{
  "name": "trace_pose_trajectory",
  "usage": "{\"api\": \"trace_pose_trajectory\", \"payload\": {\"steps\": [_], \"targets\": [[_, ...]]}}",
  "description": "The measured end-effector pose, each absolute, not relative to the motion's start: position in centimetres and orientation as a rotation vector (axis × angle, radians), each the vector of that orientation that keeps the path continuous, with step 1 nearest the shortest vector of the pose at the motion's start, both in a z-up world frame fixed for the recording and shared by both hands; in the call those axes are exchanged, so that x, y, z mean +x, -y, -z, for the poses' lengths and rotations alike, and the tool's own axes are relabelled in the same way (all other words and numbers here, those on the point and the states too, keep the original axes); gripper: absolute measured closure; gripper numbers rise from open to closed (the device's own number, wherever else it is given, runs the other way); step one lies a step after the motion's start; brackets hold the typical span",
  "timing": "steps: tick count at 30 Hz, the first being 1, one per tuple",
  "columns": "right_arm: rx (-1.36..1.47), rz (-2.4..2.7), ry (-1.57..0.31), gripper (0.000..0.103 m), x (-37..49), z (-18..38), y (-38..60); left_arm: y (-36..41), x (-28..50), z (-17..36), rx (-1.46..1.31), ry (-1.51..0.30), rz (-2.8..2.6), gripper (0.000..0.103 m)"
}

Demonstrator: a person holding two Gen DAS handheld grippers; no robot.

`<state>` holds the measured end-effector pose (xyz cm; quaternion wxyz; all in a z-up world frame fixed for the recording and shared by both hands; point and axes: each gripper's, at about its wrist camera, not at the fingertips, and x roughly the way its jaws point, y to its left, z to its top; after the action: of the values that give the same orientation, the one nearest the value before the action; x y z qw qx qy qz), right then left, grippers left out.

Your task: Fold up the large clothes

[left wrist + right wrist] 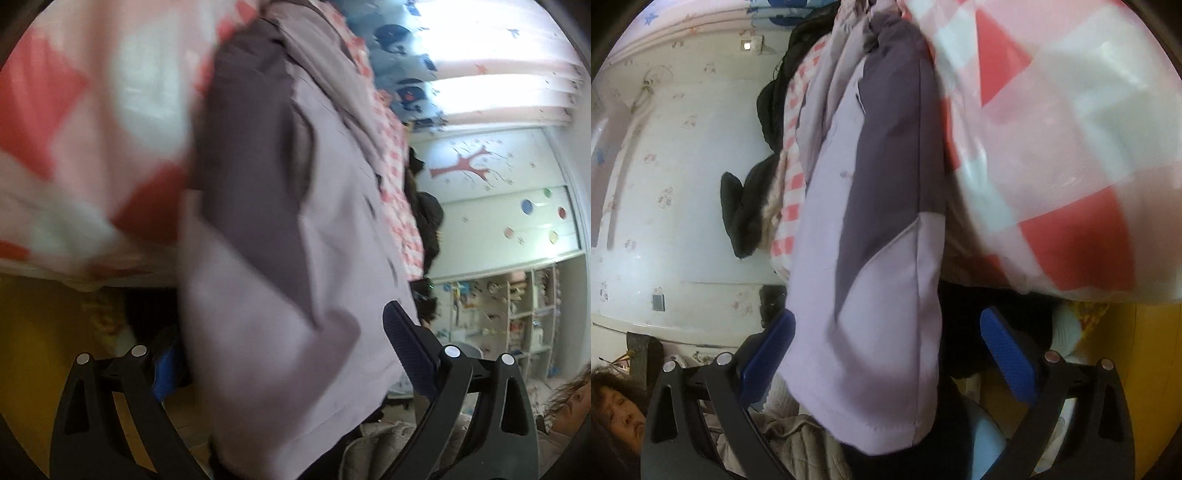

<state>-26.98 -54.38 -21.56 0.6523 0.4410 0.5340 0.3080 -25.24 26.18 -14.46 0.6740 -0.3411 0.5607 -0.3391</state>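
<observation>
Between the spread blue pads of the right tool (886, 354) a lilac and dark grey fabric garment (871, 258) is hanging, its stitched hem drooping low in the gap. Neither pad is pressing on the cloth: the left pad is sitting just beside the lilac panel, the right pad is standing apart from it. In the left wrist view the left tool (291, 350) is also standing wide, with the same lilac and dark grey cloth (280, 266) filling the space between its fingers; one blue pad is showing clear on the right, the other is mostly hidden behind the fabric, so whether it is touching the cloth cannot be told. Both views are blurring with motion.

Beyond the garment, a pink, red and white checked bedcover (1052, 129) is spreading over the bed, and the garment is trailing along it toward a dark black garment (746, 206) lying at the bed's far edge. A yellow bed base (40, 325) is showing under the cover. A white wardrobe with a red tree decal (476, 166) is standing against the far wall, with open shelves (524, 317) below it. A person's head is showing at the lower corner of each view.
</observation>
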Motion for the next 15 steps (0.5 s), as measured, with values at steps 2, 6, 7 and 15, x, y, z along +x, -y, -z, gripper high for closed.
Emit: {"api": "trace_pose_trajectory", "payload": {"steps": [2, 6, 7, 15], "targets": [[1.030, -0.743, -1.208, 0.007, -27.0, 21.9, 53.5, -25.0, -25.3, 14.2, -0.732, -1.266, 0.770, 0.011], [1.051, -0.786, -1.176, 0.007, -26.9, 22.4, 52.5, -24.3, -26.2, 14.0, -0.702, -1.283, 0.744, 0.011], [1.040, -0.791, -1.172, 0.007, -26.9, 22.4, 52.1, -23.9, -26.0, 13.9, -0.700, -1.288, 0.741, 0.011], [1.023, -0.841, -1.055, 0.070, -27.6, 21.9, 51.1, -24.6, -27.2, 13.3, -0.660, -1.257, 0.627, 0.059]]}}
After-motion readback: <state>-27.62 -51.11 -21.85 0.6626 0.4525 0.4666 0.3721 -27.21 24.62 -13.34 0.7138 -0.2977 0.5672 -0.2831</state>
